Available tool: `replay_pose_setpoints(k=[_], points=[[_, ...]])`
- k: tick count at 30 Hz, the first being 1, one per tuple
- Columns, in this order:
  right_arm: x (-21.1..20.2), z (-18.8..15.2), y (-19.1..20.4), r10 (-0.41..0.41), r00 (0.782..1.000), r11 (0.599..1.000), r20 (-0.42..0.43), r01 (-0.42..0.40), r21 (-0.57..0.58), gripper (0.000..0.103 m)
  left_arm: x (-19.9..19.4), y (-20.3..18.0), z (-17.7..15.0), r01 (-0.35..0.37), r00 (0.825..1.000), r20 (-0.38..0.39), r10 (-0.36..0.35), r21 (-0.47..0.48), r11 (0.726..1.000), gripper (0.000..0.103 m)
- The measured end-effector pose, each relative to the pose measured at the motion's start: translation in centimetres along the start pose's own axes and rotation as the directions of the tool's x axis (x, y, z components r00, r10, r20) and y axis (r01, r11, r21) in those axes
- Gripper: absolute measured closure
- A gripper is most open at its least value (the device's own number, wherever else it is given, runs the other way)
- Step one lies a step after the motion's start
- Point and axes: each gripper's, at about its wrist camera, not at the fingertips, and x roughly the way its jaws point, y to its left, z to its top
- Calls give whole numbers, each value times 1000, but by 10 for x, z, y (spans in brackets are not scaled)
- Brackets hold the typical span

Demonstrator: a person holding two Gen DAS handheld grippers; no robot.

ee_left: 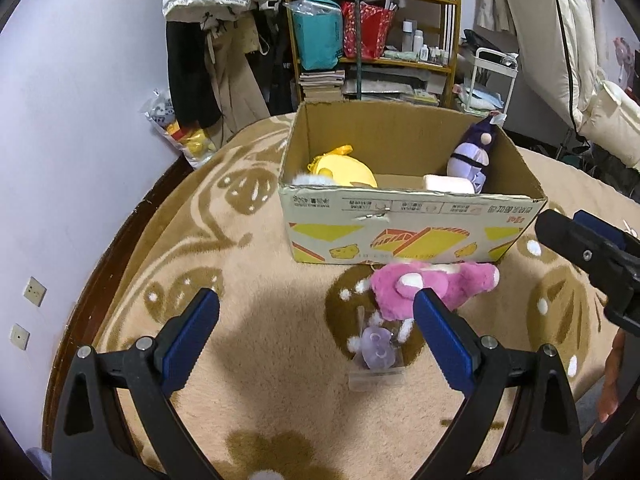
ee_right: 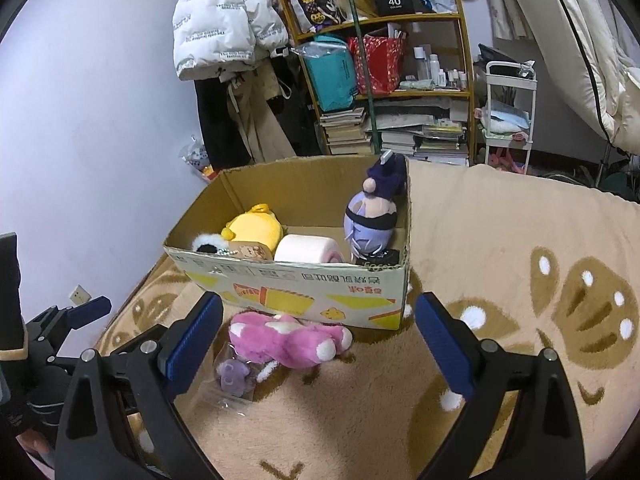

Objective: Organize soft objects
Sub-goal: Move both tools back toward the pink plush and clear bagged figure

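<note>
Beige rug (ee_left: 280, 400) bears cardboard box (ee_left: 400, 232), pink plush (ee_left: 436, 284), bagged toy (ee_left: 376, 346).

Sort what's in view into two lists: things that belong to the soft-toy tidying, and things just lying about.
Job:
- pink plush, on the rug
- small purple toy in a clear bag, on the rug
- cardboard box
- yellow plush and purple doll, both in the box

Lying about:
- shelf with books and bottles
- white jacket
- rug

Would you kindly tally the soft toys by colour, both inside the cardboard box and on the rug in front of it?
Yellow: 1, the yellow plush toy in the cardboard box.
Purple: 2, the purple-hatted plush doll in the box; the small lilac plush in a clear bag on the beige rug.
Pink: 1, the pink plush toy on the rug.
Total: 4
</note>
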Motion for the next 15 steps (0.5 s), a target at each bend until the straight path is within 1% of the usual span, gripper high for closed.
replay_pose_setpoints(k=[6, 9, 15], points=[[12, 0, 3, -1, 1000, 1000, -21, 1, -9, 2, 12, -5, -2, 9, 1000, -26, -9, 7, 1000, 6], [17, -1, 5, -5, 999, 1000, -32, 4, -19, 2, 16, -8, -3, 2, 1000, -30, -2, 17, 1000, 6], [26, -3, 6, -2, 998, 1000, -57, 1, -16, 2, 26, -7, -6, 42, 998, -55, -43, -16, 999, 6]])
